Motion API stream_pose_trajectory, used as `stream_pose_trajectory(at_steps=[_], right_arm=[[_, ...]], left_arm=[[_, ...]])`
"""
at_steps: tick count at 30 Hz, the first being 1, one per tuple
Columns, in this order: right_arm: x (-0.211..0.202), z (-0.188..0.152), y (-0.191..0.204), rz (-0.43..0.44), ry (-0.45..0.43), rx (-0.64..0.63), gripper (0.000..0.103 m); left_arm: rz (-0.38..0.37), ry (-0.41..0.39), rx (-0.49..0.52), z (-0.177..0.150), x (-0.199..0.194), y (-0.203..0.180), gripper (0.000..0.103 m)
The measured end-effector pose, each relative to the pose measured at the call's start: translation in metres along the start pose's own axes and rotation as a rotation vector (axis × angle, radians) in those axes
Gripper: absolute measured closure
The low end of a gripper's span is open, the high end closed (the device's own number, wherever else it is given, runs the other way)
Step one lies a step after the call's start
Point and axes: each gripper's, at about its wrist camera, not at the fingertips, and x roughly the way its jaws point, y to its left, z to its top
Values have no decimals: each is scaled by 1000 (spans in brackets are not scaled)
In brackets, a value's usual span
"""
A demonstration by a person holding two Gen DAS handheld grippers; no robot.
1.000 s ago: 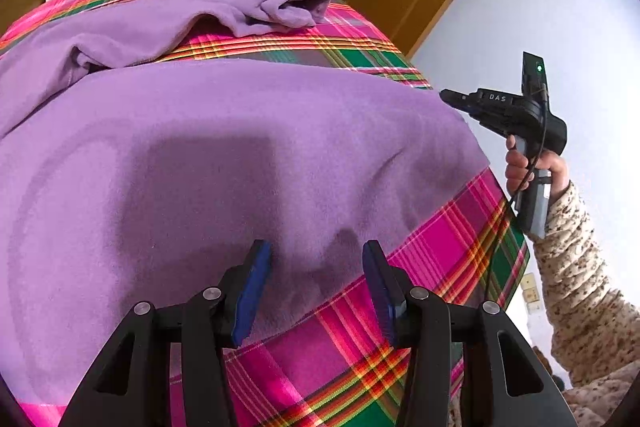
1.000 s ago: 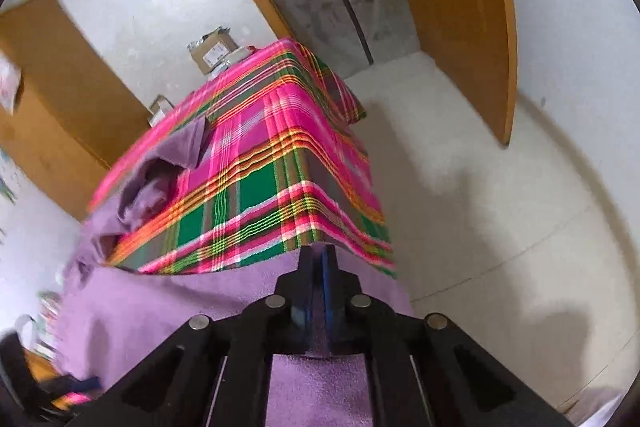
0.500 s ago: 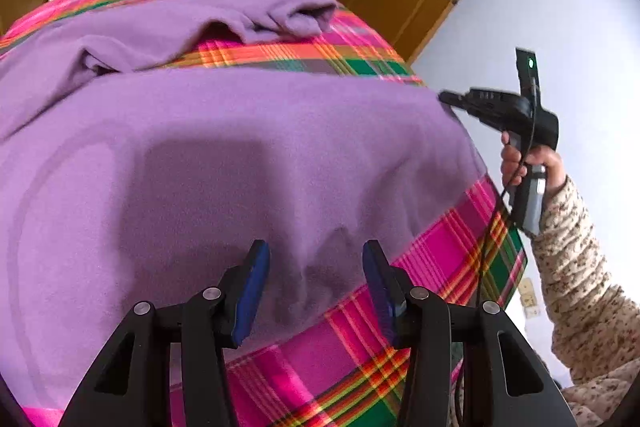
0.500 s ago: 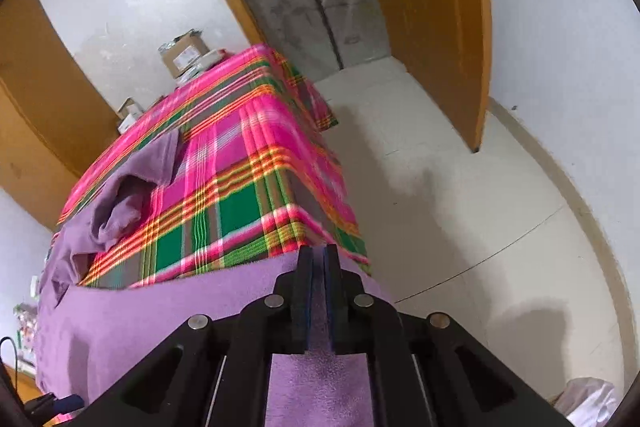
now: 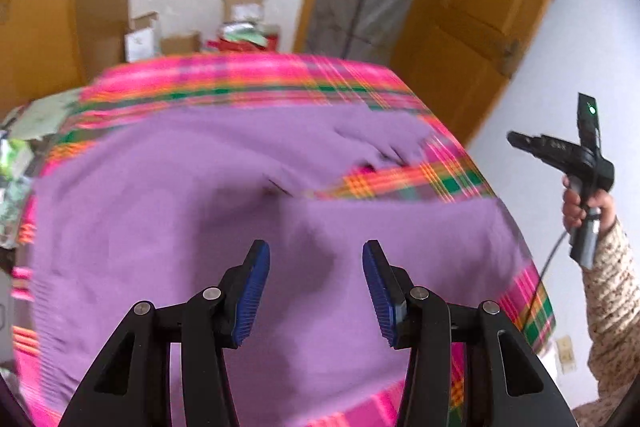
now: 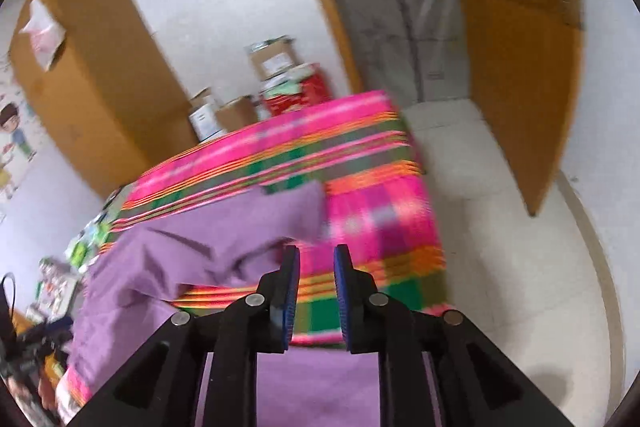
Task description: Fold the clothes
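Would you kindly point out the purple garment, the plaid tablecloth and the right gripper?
purple garment (image 5: 168, 227), left wrist view, flat body panel.
plaid tablecloth (image 6: 376, 215), right wrist view, hanging side.
right gripper (image 6: 316, 291), right wrist view, gap between fingertips.

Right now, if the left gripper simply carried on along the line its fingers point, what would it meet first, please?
Most likely the purple garment spread over the plaid tablecloth. The left gripper is open and empty above it, with nothing visible between; how far off the cloth lies is unclear.
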Motion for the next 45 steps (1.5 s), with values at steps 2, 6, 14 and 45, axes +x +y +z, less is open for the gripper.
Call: stream_pose_trajectory(at_steps=[2, 6, 14, 45], right_arm=[[10, 13, 14, 17, 13, -11, 84], [45, 30, 32, 93, 102, -11, 78], [95, 18, 44, 84, 230, -102, 65], [129, 46, -15, -40, 11, 216, 96]], left_arm=[[39, -18, -7, 17, -6, 16, 53], [87, -25, 11, 46, -7, 40, 53], [147, 48, -25, 100, 52, 100, 53], [-5, 273, 106, 167, 248, 107, 53]])
